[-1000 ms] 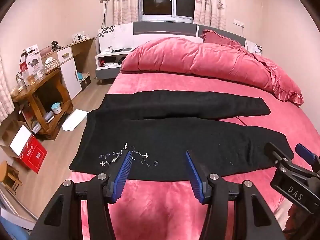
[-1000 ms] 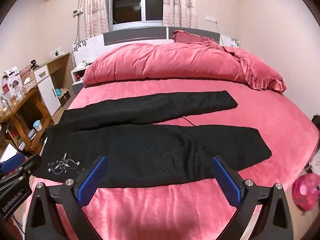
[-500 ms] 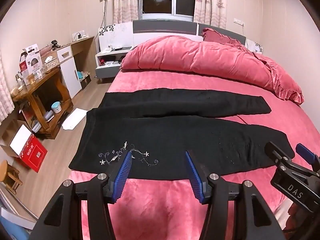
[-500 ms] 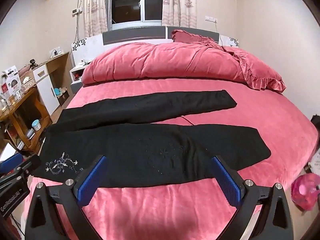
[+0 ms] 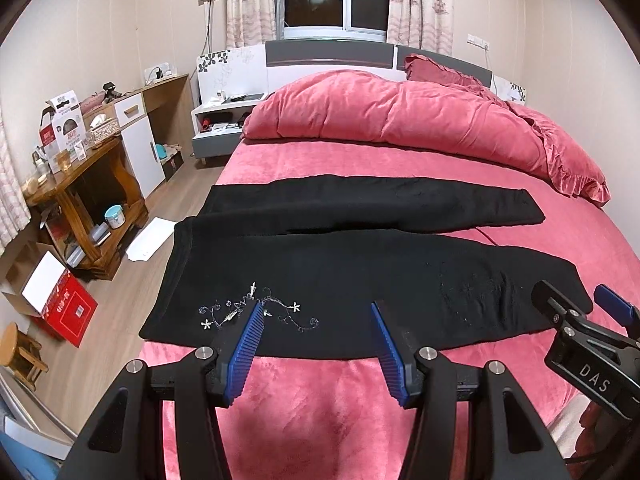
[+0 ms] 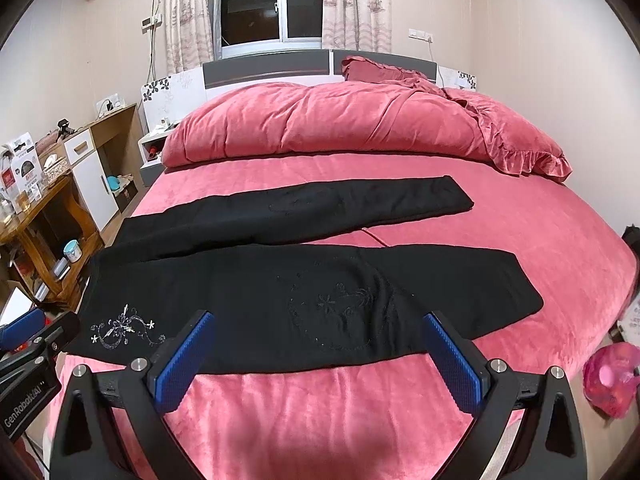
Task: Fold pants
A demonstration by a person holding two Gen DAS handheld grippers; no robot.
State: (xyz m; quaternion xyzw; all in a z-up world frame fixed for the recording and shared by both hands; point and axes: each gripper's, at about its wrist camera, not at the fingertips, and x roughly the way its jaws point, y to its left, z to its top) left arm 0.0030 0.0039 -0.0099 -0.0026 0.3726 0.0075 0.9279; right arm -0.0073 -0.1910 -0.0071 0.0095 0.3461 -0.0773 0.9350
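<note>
Pants of black knit fabric (image 5: 360,272) lie spread flat across the near half of a wide bed covered in a pink-red plush sheet (image 5: 320,400), both legs stretched toward the right and parted in a narrow V, the waistband at the bed's left edge. A rolled pink-red velvet duvet (image 5: 400,120) is heaped across the head of the bed, well apart from the far leg. To the left of the bed stands a brown wooden side table (image 5: 80,184) crowded with boxes and jars, and a red cardboard box (image 5: 64,308) sits on the wooden floor near it.

Nearer the camera, the left gripper (image 5: 318,314) hovers over the near edge of the pants with its blue ribbed pads parted and nothing between them; its left pad sits in front of the silver floral embroidery (image 5: 256,312) near the waistband. The right gripper (image 6: 316,322) is likewise spread wide and holds nothing, poised above the near leg just short of the dark embroidered motif (image 6: 340,312) at the knee. Neither gripper visibly touches the cloth.
</note>
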